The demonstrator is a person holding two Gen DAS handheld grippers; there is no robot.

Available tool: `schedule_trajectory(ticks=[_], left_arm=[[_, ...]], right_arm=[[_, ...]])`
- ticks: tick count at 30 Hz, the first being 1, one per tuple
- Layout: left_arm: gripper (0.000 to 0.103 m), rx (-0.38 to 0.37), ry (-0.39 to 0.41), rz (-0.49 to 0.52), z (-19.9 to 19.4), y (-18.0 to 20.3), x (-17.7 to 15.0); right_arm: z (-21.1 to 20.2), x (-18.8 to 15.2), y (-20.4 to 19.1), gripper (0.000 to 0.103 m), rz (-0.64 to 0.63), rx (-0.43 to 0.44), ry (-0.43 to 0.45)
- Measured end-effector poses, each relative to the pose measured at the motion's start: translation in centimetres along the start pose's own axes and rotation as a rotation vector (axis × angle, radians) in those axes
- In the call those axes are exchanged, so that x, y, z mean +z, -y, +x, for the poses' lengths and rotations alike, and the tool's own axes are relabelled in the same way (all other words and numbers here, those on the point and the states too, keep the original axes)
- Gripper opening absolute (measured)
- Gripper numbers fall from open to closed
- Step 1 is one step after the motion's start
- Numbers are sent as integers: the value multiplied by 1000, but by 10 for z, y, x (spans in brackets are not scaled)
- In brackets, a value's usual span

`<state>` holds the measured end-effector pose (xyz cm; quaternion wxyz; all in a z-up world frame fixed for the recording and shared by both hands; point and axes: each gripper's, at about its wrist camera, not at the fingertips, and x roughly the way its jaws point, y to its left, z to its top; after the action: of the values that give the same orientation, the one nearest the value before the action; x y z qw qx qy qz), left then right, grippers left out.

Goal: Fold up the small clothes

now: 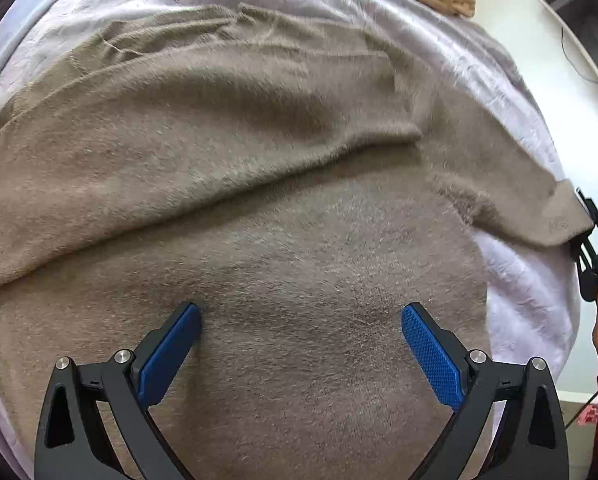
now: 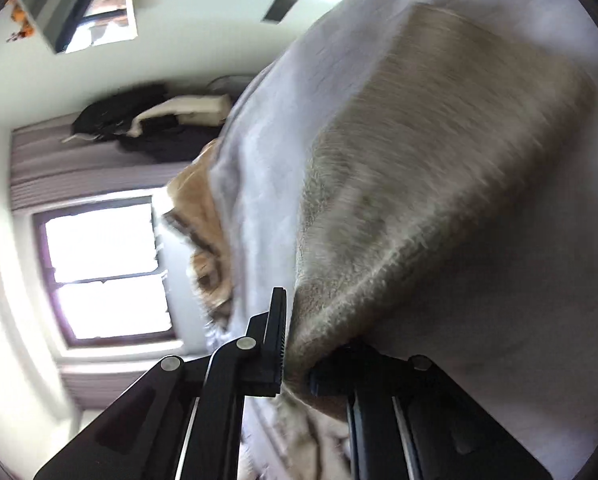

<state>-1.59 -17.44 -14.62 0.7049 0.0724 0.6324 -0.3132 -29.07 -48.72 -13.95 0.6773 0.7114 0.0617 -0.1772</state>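
Your left gripper (image 1: 301, 320) hovers wide open over the taupe garment (image 1: 259, 208) spread on the pale blanket (image 1: 519, 280); your right gripper (image 2: 299, 344) clamps its corner at the blanket's edge

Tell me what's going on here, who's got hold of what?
A person is folding a fuzzy taupe garment on a pale lavender blanket. The right gripper is shut on one corner of the garment. The left gripper hangs open over the middle of the cloth, gripping nothing. One fold already lies across the garment.
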Motion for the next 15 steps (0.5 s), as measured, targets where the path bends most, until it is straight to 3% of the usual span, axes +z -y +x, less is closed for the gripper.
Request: schedule_trajectory(ticks=[6,9,15], left_arm=[[100,43,125,-30,-31,-25,-2],[100,64,161,-49,-44,-47,-4],[100,99,205,-129,-60,-101,-11]], right_arm=[[59,-40,-73,10,-240,56,-174],[99,-78,-115,10,-398,61,-281],[197,-202,-170,10,-769,-3,-554]])
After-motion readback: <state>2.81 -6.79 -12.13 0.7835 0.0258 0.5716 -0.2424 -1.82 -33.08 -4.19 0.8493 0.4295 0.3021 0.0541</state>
